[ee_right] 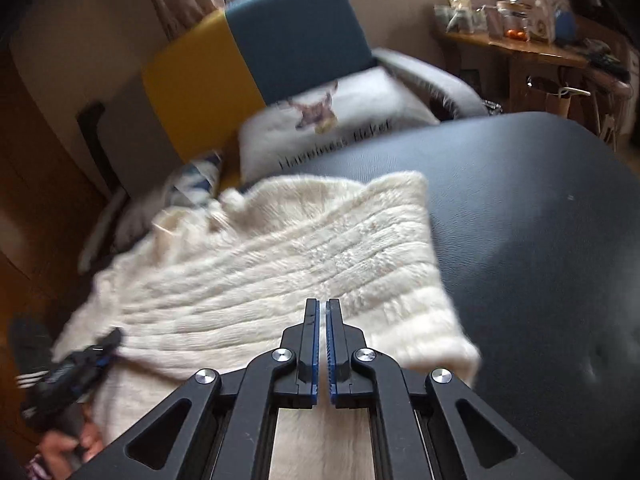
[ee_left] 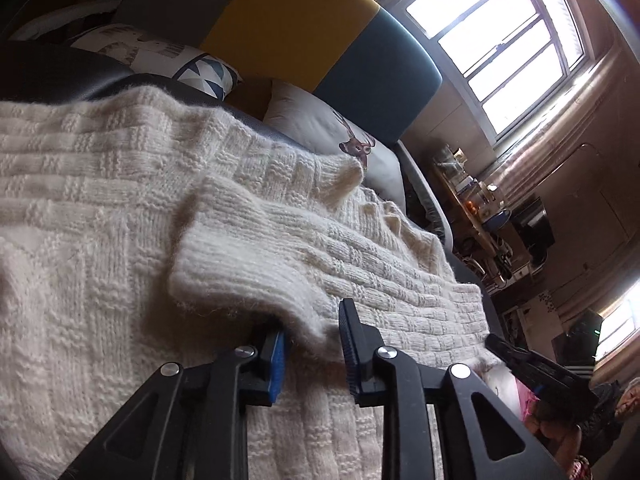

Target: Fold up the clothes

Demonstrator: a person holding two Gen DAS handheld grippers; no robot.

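Cream cable-knit wool sweater (ee_left: 120, 208) lies spread on the black padded leather surface (ee_right: 540, 208), one ribbed sleeve (ee_left: 256, 248) laid across its body: partly folded, more folds seemingly left. Left hand-held gripper (ee_left: 312, 344) stands wide, straddling the sleeve's cuff. Right hand-held gripper (ee_right: 322, 320), nearly closed and empty, hovers above the knit.

Your sweater (ee_left: 100, 184) is cream, knit in ribbed and basket-weave blocks. It's on a black surface (ee_right: 540, 208). Your gripper pads (ee_right: 316, 344) are blue, arms black. Headboard (ee_right: 256, 52): mustard and teal panels. White pillow (ee_left: 340, 136) with a brown deer print.
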